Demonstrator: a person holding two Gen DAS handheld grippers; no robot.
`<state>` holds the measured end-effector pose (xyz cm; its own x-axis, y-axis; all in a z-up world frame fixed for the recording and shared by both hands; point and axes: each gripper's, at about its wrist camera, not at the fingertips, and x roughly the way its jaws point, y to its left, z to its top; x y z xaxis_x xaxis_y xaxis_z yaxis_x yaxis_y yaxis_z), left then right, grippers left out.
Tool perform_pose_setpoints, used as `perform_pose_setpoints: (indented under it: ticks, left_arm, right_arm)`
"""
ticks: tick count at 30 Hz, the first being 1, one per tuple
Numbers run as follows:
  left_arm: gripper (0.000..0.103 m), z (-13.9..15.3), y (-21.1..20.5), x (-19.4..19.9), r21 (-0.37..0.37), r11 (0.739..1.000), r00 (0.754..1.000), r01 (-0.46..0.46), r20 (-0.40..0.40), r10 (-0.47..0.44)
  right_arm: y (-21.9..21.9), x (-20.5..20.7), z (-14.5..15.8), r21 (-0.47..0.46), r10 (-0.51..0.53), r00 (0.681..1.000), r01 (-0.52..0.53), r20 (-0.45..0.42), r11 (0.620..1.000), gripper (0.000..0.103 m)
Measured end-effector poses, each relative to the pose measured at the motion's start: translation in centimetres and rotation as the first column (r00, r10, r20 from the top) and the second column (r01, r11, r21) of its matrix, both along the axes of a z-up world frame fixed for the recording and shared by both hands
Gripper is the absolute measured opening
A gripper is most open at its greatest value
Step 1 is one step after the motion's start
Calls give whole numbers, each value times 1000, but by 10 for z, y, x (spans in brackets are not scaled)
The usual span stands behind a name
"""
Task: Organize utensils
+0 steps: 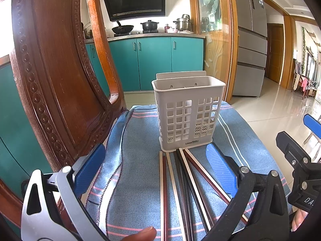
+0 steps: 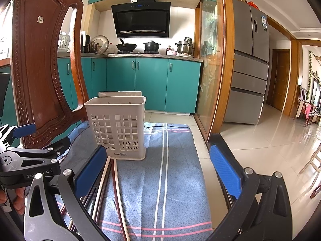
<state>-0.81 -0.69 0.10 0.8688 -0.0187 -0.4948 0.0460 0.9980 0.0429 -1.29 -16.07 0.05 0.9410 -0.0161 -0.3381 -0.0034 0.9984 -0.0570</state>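
A white slotted utensil holder (image 1: pixel 187 112) stands upright on a blue striped towel (image 1: pixel 136 170); it also shows in the right wrist view (image 2: pixel 117 127). Several chopsticks (image 1: pixel 180 184), white, dark red and black, lie side by side on the towel just in front of the holder, also seen in the right wrist view (image 2: pixel 112 190). My left gripper (image 1: pixel 155 169) is open and empty, with the chopsticks lying between its blue pads. My right gripper (image 2: pixel 158 171) is open and empty above the towel (image 2: pixel 172 180), to the right of the chopsticks.
A carved wooden chair back (image 1: pixel 52 84) rises close on the left, beside the towel. The towel's right edge drops to a tiled floor (image 2: pixel 270 140). Teal kitchen cabinets (image 2: pixel 150 80) and a grey fridge (image 2: pixel 248 70) stand behind.
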Motion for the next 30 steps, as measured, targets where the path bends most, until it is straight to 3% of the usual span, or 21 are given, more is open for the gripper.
perform_pose_setpoints:
  ticks: [30]
  left_arm:
    - [100,-3,-2,2,14,1000,1000,2,-6,-1]
  right_arm:
    - [1,2,-2,2,1,1000,-1,-9,1000,101]
